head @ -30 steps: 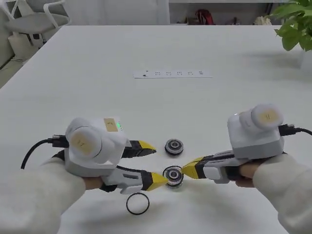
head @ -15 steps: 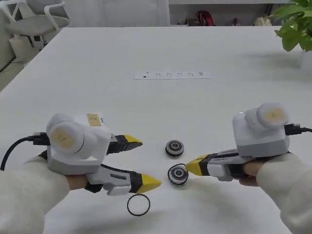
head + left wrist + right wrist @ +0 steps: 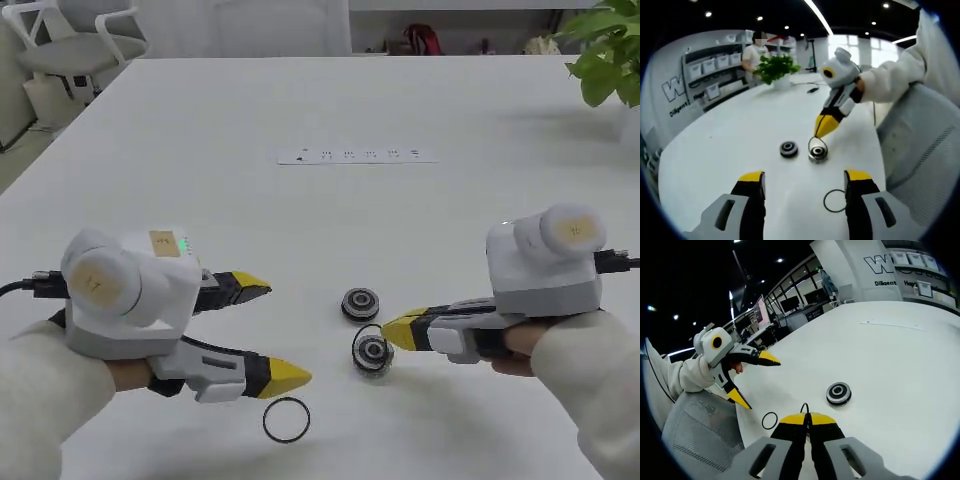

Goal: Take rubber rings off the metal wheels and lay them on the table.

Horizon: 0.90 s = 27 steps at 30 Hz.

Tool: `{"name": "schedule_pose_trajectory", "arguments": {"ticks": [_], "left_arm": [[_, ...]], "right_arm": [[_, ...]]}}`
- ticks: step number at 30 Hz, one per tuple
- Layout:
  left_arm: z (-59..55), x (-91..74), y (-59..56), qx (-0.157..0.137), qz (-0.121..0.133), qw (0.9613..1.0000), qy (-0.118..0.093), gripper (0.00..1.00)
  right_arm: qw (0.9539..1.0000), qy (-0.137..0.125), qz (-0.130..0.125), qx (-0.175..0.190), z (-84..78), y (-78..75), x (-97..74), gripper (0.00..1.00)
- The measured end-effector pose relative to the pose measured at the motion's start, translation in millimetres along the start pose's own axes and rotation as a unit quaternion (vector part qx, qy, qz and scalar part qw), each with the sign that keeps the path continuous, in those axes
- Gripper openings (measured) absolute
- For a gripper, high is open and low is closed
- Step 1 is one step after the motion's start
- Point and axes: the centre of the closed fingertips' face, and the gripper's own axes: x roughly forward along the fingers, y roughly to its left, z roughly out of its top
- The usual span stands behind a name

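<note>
Two metal wheels sit near the table's front: one [image 3: 360, 303] still wears its black rubber ring, the other [image 3: 372, 352] lies just under my right gripper [image 3: 392, 330]. That gripper is shut on a thin rubber ring [image 3: 817, 144] stretched up from this nearer wheel [image 3: 817, 154]; a sliver of the ring [image 3: 804, 409] pokes out between its closed tips [image 3: 807, 419]. My left gripper [image 3: 275, 332] hangs open to the left, apart from both wheels, with nothing between its fingers [image 3: 751, 178]. A loose ring [image 3: 286, 419] lies flat on the table in front.
A white power strip [image 3: 357, 156] lies mid-table. A green plant [image 3: 605, 50] stands at the far right corner, and an office chair [image 3: 70, 40] beyond the far left edge. In the left gripper view a person [image 3: 753, 55] stands by shelves.
My left gripper has drawn back to the left, away from the nearer wheel it was touching, still open. The right gripper stays shut at that wheel with the ring in its tips.
</note>
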Motion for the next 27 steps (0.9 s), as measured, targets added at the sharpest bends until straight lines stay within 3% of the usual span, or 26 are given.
{"name": "schedule_pose_trajectory", "arguments": {"ticks": [5,12,27], "left_arm": [[-1.3,-7.1,-0.1,-0.008,0.002,1.0000,-0.003,0.69],[-7.4,-13.9,0.1,-0.017,0.007,0.9998,0.001,0.74],[-33.2,-13.1,-3.2,-0.015,0.002,0.9989,0.043,0.77]], "right_arm": [[0.9995,-0.027,0.003,0.018,11.8,2.3,-3.3,0.00],[0.9990,-0.037,0.008,0.024,16.9,8.3,-3.4,0.00],[0.9971,-0.047,0.046,0.039,27.1,34.5,4.5,0.00]]}}
